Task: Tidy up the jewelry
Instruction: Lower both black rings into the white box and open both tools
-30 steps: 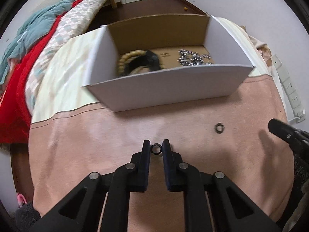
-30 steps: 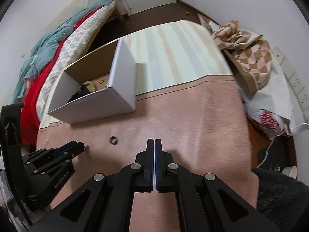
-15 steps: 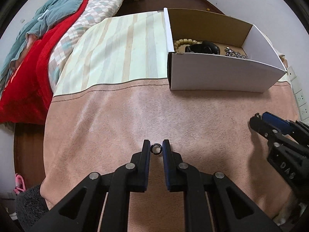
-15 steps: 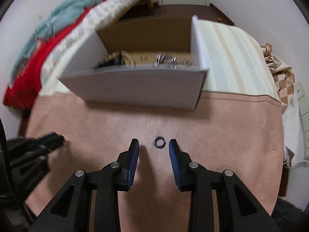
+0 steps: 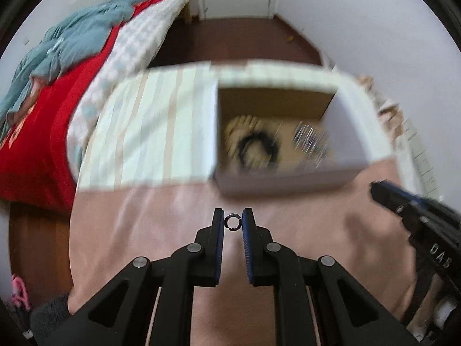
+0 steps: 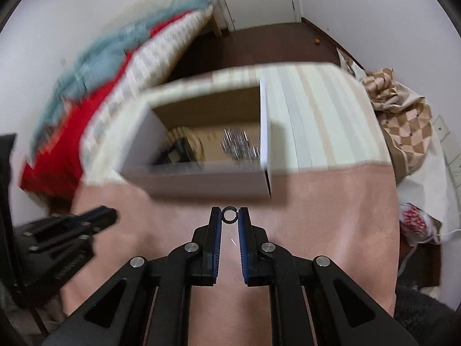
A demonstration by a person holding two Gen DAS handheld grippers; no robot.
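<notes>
In your left wrist view, your left gripper (image 5: 232, 221) pinches a small dark ring (image 5: 232, 221) at its fingertips, above the pink cloth (image 5: 149, 225), near the open box (image 5: 288, 183). In your right wrist view, your right gripper (image 6: 229, 215) pinches another ring (image 6: 229, 215), just near of the box (image 6: 201, 183).

A pink cloth (image 5: 161, 230) covers the near part of the bench, and a striped cloth (image 6: 319, 121) covers the far part. A red blanket (image 5: 37, 132) and a teal blanket (image 5: 72, 46) lie at the left. A checkered fabric (image 6: 403, 115) lies at the right.
</notes>
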